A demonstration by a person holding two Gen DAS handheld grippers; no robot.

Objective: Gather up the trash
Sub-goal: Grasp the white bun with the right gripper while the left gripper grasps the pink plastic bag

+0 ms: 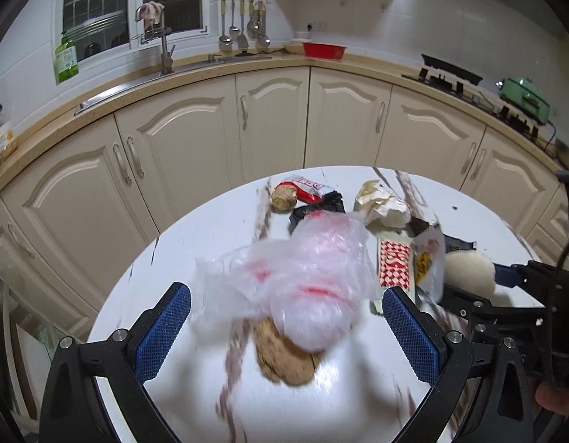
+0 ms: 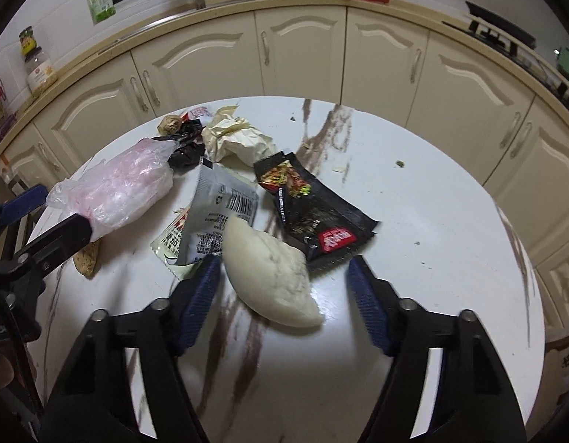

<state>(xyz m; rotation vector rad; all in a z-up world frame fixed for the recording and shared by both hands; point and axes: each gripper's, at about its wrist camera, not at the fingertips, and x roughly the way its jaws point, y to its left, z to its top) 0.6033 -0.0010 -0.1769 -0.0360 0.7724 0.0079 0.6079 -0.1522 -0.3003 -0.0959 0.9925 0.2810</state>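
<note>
- Still early in the task, by my read: all trash lies on round white table (image 2: 450, 243); no bin or bag for collecting in either view, nothing visibly gathered.
- Trash items: clear plastic bag (image 1: 306, 280) w/ red print at table centre in left view; brown biscuit-like piece (image 1: 284, 354) just under it at 6 o'clock.
- White bun-like lump (image 2: 273, 277), black snack wrapper (image 2: 314, 214) at its 1 o'clock, grey barcode sachet (image 2: 218, 217) at 10, crumpled cream paper (image 2: 236, 140) at 12.
- Left gripper (image 1: 284, 332): jaws wide apart, bag + brown piece lie between them; contact not discernible (motion blur).
- Right gripper (image 2: 284, 306): jaws wide apart, straddling the bun; left pad looks to be touching or nearly touching it, nothing clamped.
</note>
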